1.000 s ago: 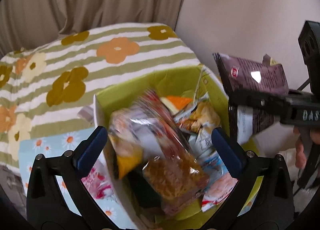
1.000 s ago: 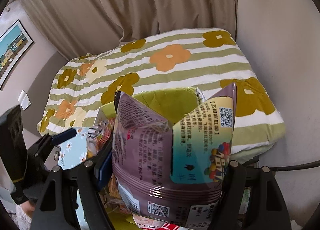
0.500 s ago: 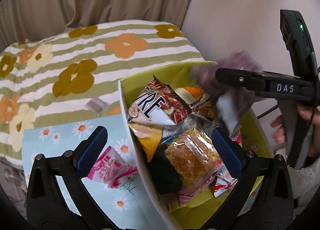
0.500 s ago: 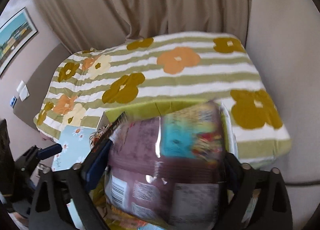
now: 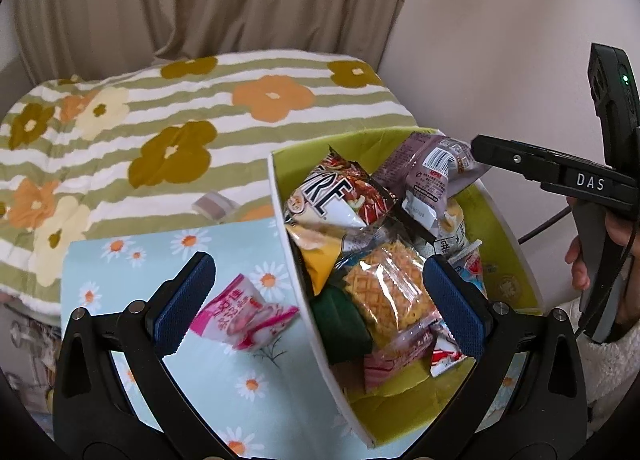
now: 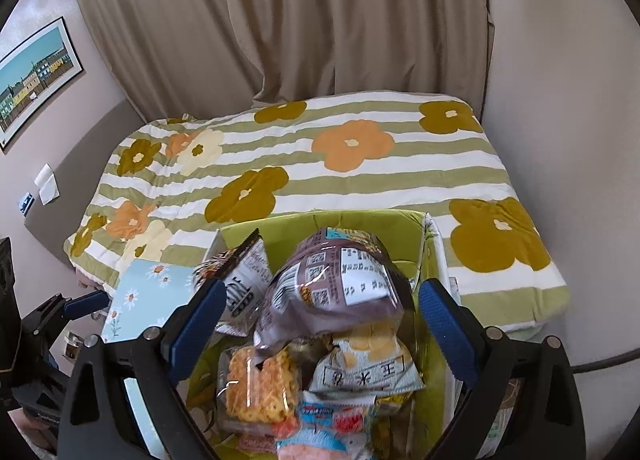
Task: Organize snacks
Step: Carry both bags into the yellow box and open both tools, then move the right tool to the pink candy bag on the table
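Note:
A white box with a lime-green inside is heaped with snack packets. A purple bag lies on top of the pile at the far side. My right gripper is open and empty just above it. My left gripper is open and empty, straddling the box's left wall. A pink packet lies on the light-blue daisy cloth left of the box. Other packets in the box include a waffle snack and a dark chip bag.
The box and cloth sit by a bed with a green-striped flower quilt. Beige curtains hang behind, and a wall stands to the right. A small grey wrapper lies on the quilt edge.
My right gripper moved over the box, opened and let go of the purple bag, which now rests on the pile. My left gripper shifted left, bringing the pink packet into view.

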{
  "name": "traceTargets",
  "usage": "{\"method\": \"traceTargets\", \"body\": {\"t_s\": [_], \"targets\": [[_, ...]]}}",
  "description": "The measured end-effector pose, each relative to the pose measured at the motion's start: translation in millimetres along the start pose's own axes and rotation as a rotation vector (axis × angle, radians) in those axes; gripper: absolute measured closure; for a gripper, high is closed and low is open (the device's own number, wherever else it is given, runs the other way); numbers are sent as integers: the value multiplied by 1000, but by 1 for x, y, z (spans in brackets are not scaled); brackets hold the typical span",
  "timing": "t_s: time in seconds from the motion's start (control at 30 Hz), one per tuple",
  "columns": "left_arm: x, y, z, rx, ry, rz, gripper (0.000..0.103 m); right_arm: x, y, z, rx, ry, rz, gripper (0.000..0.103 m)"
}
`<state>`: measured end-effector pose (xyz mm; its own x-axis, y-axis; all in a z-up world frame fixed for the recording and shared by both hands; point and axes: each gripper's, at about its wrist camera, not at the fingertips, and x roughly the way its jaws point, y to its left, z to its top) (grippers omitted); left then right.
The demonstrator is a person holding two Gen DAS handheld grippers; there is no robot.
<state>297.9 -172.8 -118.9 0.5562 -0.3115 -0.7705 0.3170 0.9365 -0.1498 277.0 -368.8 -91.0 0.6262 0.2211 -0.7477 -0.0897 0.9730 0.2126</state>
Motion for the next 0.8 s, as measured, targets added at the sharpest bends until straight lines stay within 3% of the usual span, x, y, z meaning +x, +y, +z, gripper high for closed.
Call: {"method": "traceTargets", "body": {"t_s": [0.37,0.53,0.8], "targets": [[-52,32,-34,-56,-25,89,0,-28,49,-28,-91,11,31,7],[-67,74,-48,-66,-37,88,0,-26,96,-40,-116,11,27,7],[-77,152,-58,-6,-16,63,0,2,179,-66,-31,17,-6,7]]}}
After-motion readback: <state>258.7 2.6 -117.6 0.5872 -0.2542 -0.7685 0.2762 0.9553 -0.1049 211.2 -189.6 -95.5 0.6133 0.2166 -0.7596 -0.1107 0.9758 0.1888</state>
